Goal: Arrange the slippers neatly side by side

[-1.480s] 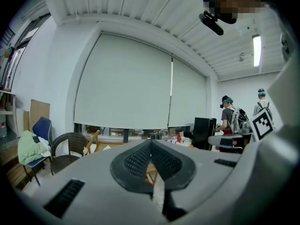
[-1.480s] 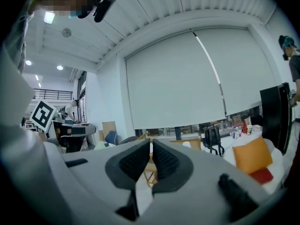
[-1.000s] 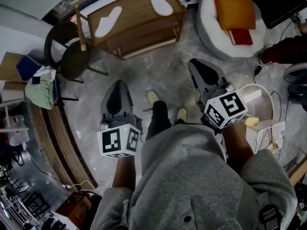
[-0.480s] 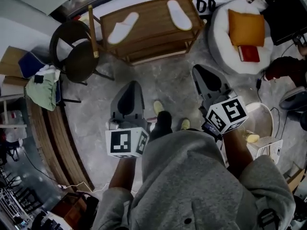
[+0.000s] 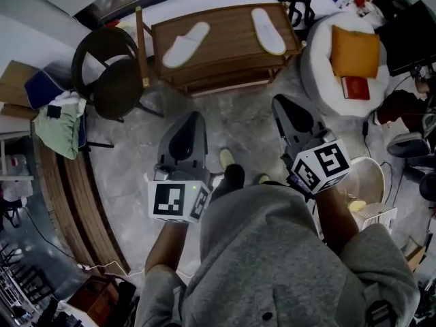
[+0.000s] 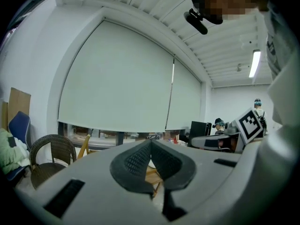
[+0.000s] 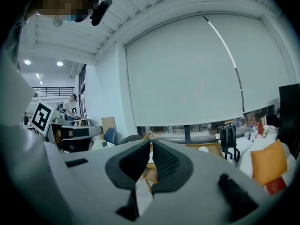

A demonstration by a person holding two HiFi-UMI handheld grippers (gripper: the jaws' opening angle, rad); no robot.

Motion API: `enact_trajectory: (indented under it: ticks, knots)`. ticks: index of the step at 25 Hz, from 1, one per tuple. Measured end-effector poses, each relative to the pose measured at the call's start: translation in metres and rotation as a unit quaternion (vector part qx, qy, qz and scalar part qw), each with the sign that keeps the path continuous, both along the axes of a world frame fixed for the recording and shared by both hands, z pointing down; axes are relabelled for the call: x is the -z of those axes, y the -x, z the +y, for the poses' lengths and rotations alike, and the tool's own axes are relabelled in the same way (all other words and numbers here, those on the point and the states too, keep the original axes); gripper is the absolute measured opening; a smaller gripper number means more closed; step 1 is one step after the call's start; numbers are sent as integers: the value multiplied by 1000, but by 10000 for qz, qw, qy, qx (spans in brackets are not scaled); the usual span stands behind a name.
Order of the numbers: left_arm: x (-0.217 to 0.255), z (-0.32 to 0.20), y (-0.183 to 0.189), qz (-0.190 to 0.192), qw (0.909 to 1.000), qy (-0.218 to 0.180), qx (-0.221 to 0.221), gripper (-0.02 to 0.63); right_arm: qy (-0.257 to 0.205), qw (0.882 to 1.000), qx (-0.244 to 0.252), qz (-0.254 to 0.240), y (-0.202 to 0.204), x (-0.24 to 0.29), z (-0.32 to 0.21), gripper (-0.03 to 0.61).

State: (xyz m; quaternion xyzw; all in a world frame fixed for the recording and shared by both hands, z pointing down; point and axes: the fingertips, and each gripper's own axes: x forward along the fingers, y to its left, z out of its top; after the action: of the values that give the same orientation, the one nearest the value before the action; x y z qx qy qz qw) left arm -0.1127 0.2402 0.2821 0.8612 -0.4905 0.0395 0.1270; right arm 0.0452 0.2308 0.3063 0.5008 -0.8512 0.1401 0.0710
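Note:
Two white slippers lie apart on a low wooden table (image 5: pixel 225 53) ahead of me. The left slipper (image 5: pixel 185 44) lies at an angle near the table's left end, and the right slipper (image 5: pixel 268 31) lies near its right end. My left gripper (image 5: pixel 193 119) is held over the floor short of the table, shut and empty. The right gripper (image 5: pixel 278 103) is level with it to the right, also shut with nothing in it. In the left gripper view the left gripper (image 6: pixel 150 146) has its pads together, and the right gripper (image 7: pixel 151 146) shows the same in the right gripper view.
A dark wicker chair (image 5: pixel 109 73) stands left of the table. A white round pouf (image 5: pixel 320 60) with an orange cushion (image 5: pixel 354 50) and a red book (image 5: pixel 355 87) sits at the right. A white basket (image 5: pixel 371 182) is near my right arm. A green cloth (image 5: pixel 61 128) lies at the left.
The table and slippers have come lower in the head view, closer to me. Both grippers have moved forward a little with my step and stay shut.

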Motion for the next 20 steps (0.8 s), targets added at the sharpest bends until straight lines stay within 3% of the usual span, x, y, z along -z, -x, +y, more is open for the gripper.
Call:
enact_trajectory:
  ticks: [8,20]
  knots:
    - [-4,-26,26,153,9998,40,80,15,-63,9999,-59,110,22,4,-22,32]
    - [2,-39,40,-344,9993,-144,1,15,-91,9990,-400,153,23,7,-32,32]
